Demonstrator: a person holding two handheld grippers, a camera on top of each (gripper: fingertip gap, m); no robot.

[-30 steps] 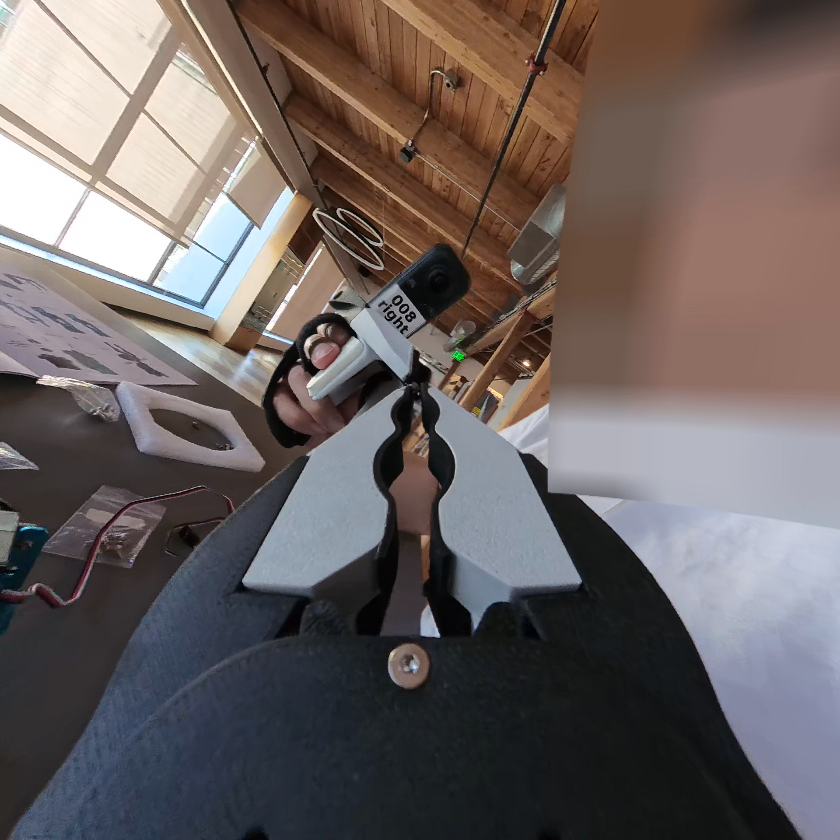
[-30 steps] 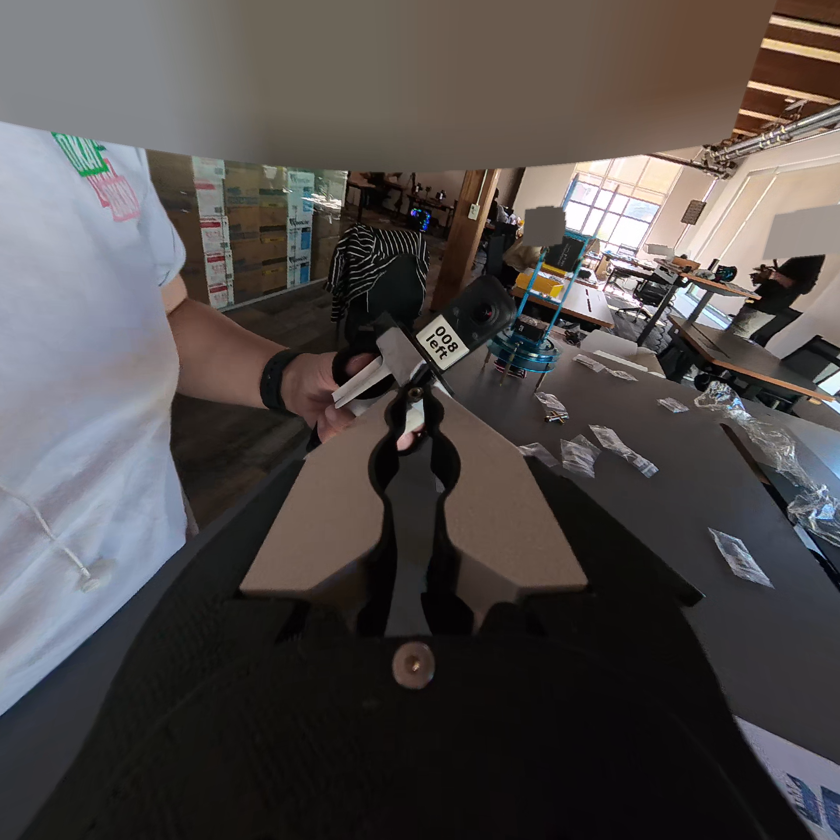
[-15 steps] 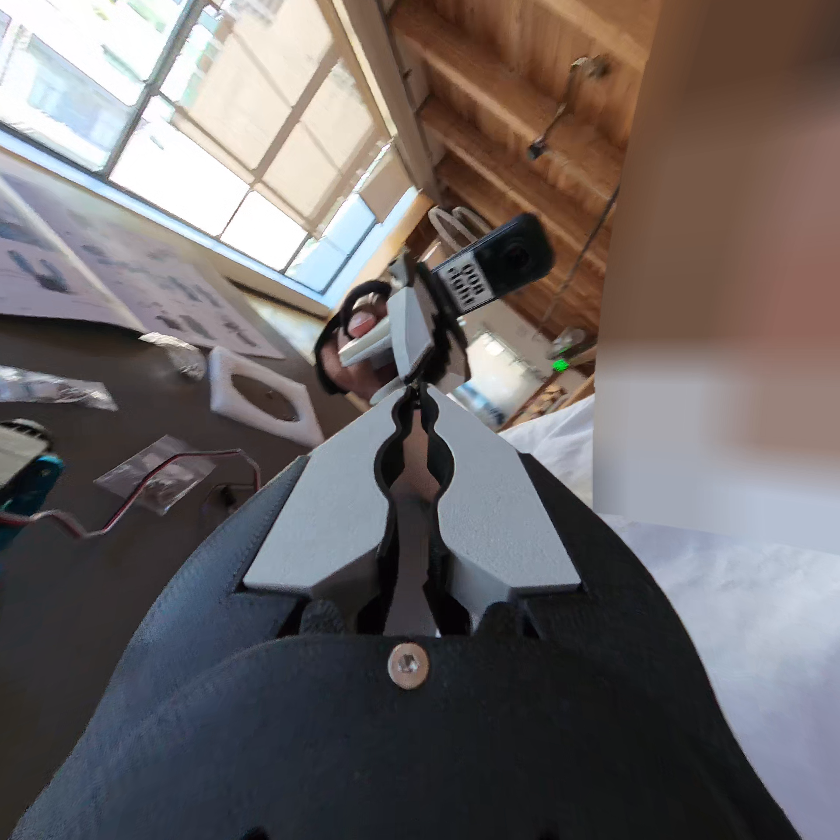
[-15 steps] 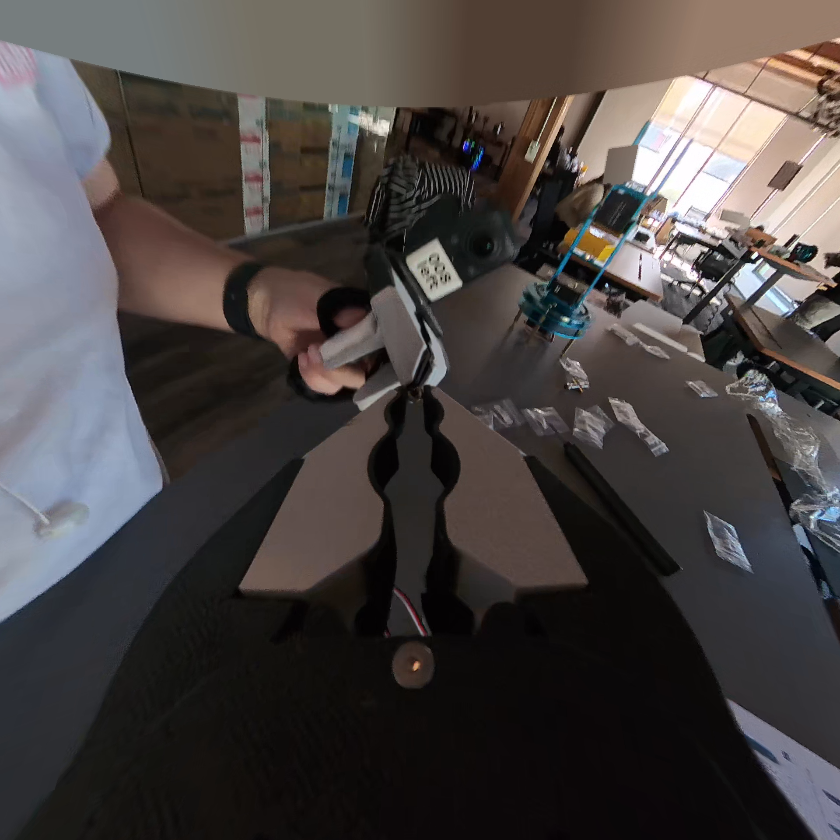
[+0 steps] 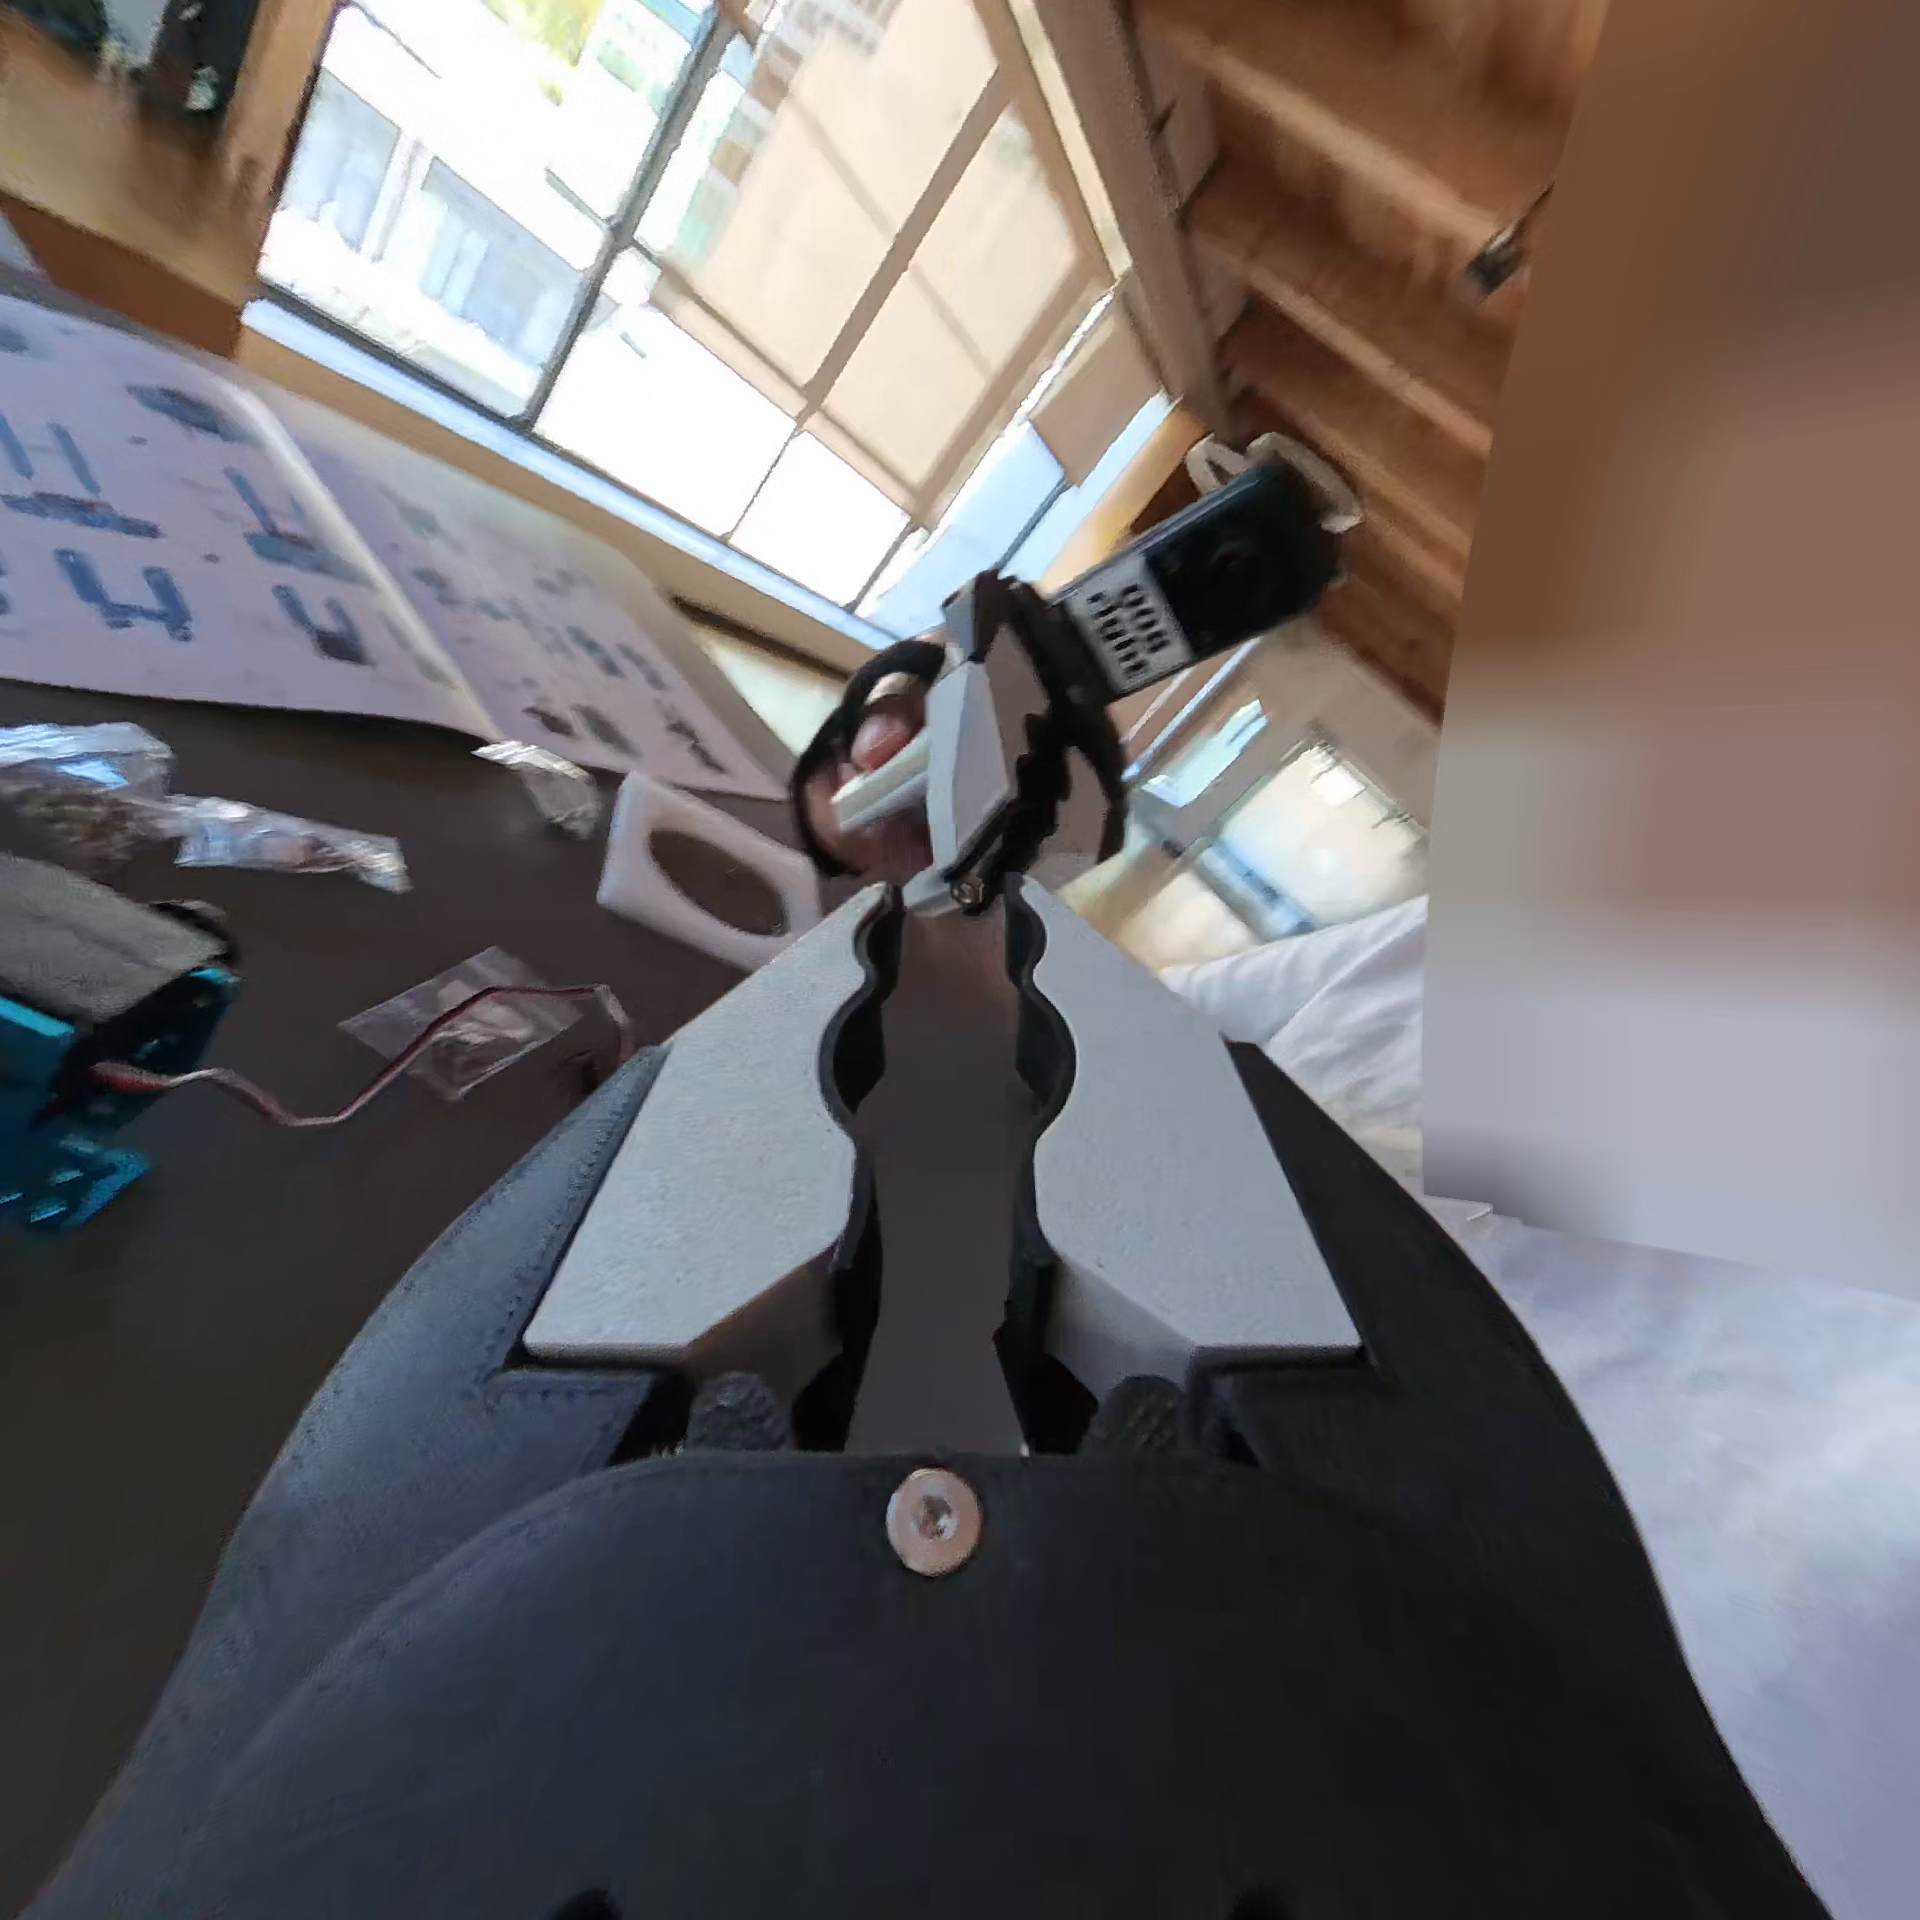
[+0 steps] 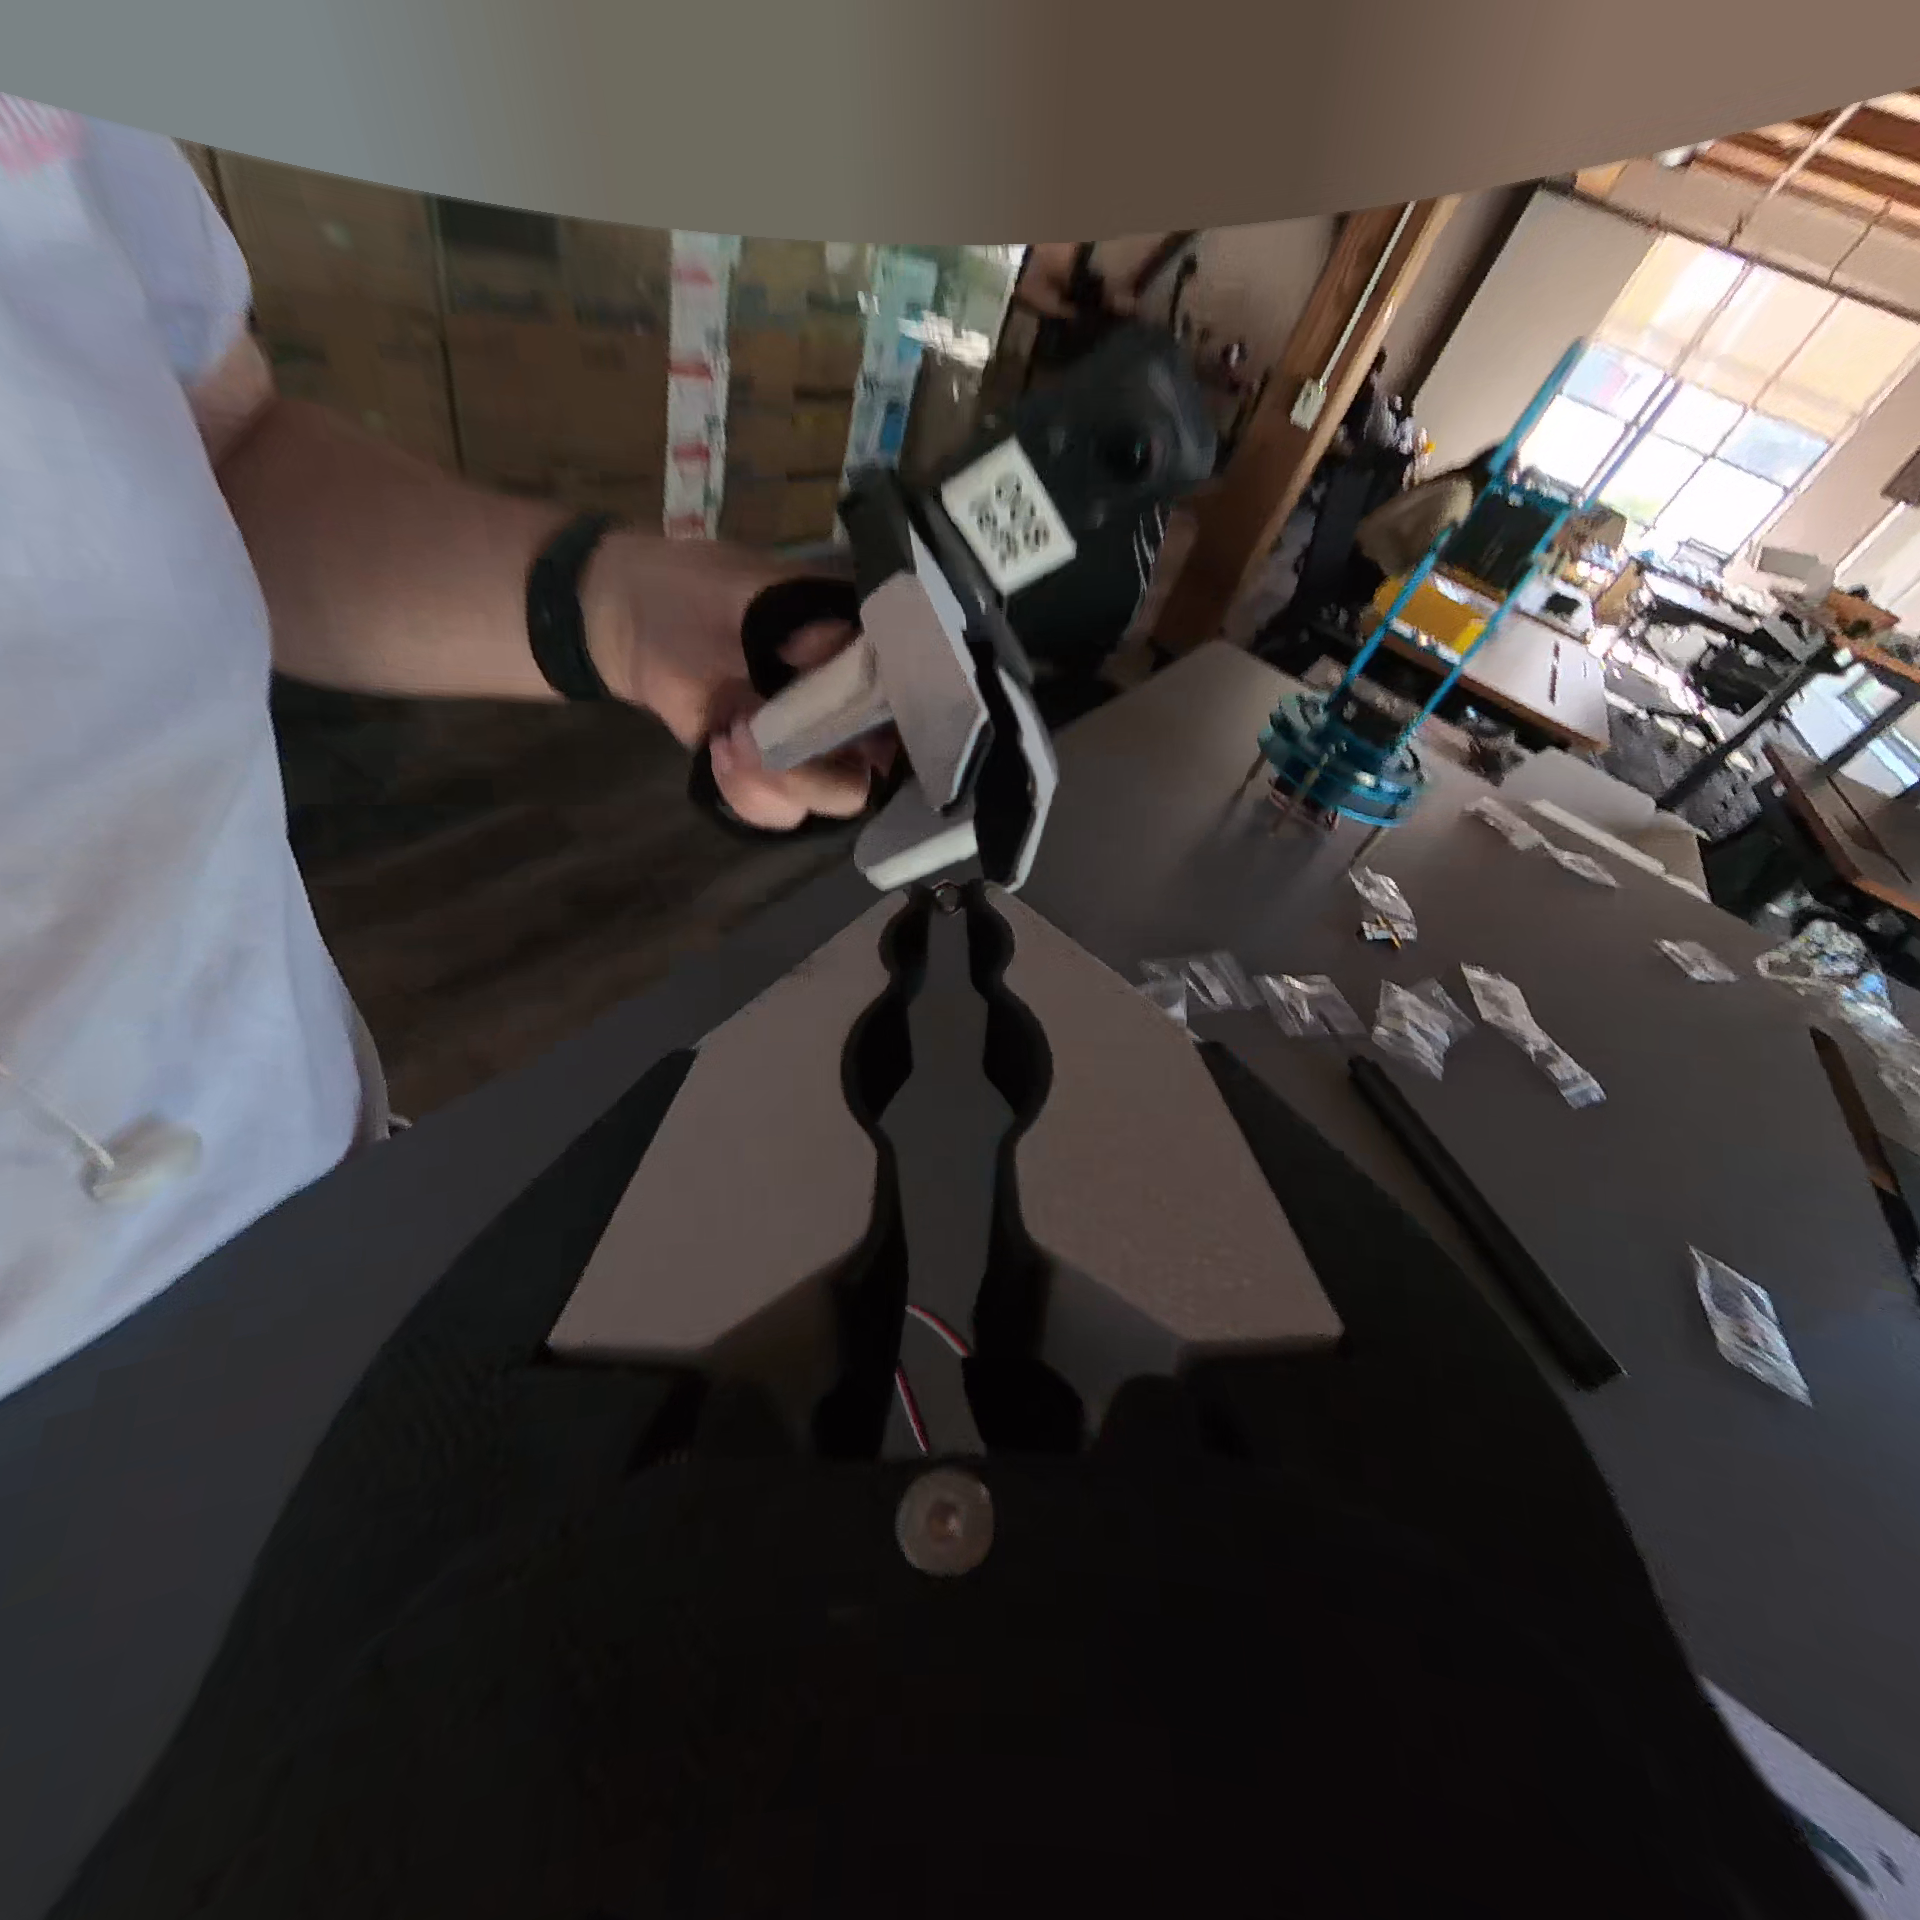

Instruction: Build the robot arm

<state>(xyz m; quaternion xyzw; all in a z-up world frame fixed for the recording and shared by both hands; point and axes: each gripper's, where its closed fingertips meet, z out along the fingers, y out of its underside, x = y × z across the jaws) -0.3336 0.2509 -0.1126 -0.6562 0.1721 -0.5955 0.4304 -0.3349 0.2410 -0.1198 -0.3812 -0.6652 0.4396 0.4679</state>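
Spread wider than 0.5 s ago, left gripper (image 5: 951, 906) fingers, holding nothing. Tip to tip with right gripper (image 6: 945, 914), fingers nearly pressed together, seemingly pinching small metal part (image 6: 945, 894) above desk (image 5: 260, 1351) edge; foam frame (image 5: 623, 862), wire (image 5: 312, 1117) beyond.
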